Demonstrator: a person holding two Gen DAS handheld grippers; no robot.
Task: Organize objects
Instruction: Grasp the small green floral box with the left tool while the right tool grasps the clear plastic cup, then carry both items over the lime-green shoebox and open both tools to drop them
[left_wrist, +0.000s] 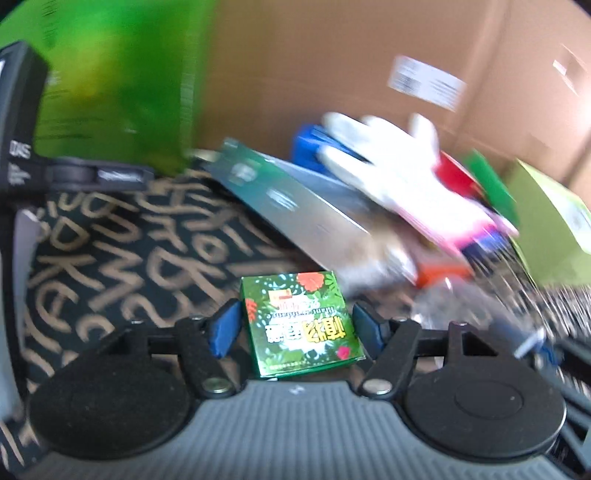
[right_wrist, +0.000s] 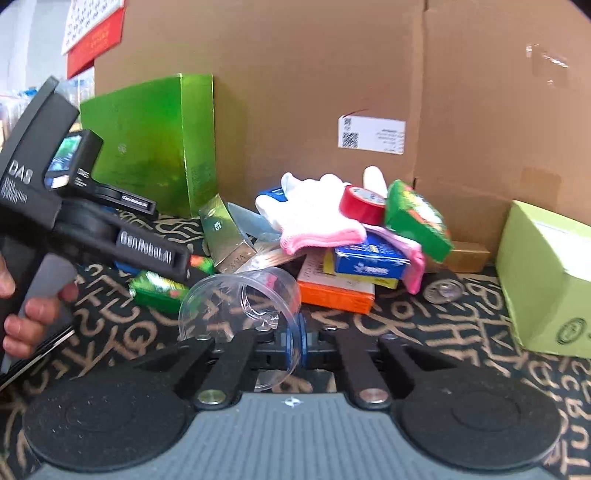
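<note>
In the left wrist view my left gripper (left_wrist: 293, 326) is open, its blue pads on either side of a small green flowered box (left_wrist: 299, 323) with gaps on both sides. That box also shows in the right wrist view (right_wrist: 159, 290), lying on the patterned cloth under the left gripper's body (right_wrist: 122, 240). My right gripper (right_wrist: 294, 345) is shut on the rim of a clear plastic cup (right_wrist: 240, 295) lying on its side. Behind is a pile: a white and pink glove (right_wrist: 314, 212), red tape roll (right_wrist: 364, 203), a tilted green box (right_wrist: 417, 219), blue box (right_wrist: 369, 260), orange box (right_wrist: 336, 291).
A tall shiny green box (right_wrist: 155, 144) stands at the back left against a big cardboard box (right_wrist: 332, 74). A pale green carton (right_wrist: 546, 277) sits at the right. A gold box (right_wrist: 229, 236) and a clear lid (right_wrist: 443, 291) lie on the black lettered cloth (right_wrist: 424, 332).
</note>
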